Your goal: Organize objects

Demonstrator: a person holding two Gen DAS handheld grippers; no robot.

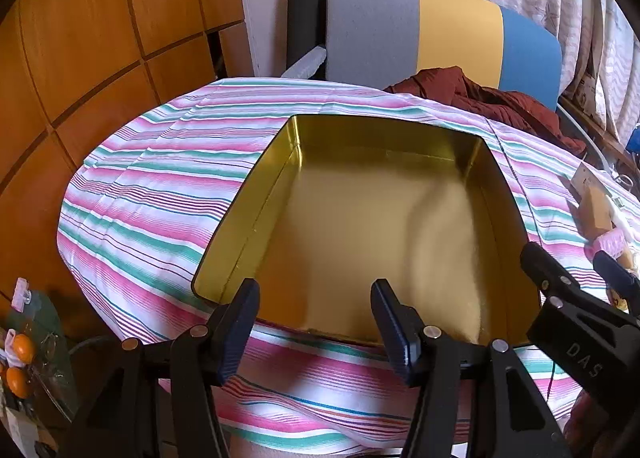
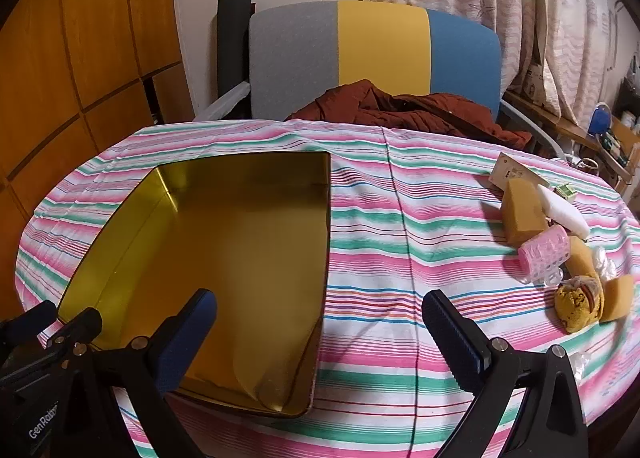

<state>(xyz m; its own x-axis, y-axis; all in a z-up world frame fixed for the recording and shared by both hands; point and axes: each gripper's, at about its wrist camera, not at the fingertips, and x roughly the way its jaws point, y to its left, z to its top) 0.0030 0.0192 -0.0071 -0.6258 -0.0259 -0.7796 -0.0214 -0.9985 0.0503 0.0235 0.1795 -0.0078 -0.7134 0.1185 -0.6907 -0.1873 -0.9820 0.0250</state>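
Note:
An empty gold metal tin [image 1: 360,226] lies open on the striped tablecloth; it also shows in the right wrist view [image 2: 224,258]. My left gripper [image 1: 316,298] is open and empty, just above the tin's near rim. My right gripper [image 2: 320,318] is open and empty, over the tin's near right corner; it also shows in the left wrist view [image 1: 576,270]. A pile of small objects lies at the right: a tan sponge block [image 2: 522,214], a pink hair roller [image 2: 544,254], a white tube [image 2: 564,210], a yellow knitted piece [image 2: 580,304] and a small card box [image 2: 514,174].
The round table [image 2: 400,218] has a pink, green and white striped cloth. A chair [image 2: 376,58] with a grey, yellow and blue back holds a dark red garment [image 2: 404,108] behind the table. Wooden panels stand left, curtains right. Orange items [image 1: 20,362] lie low left.

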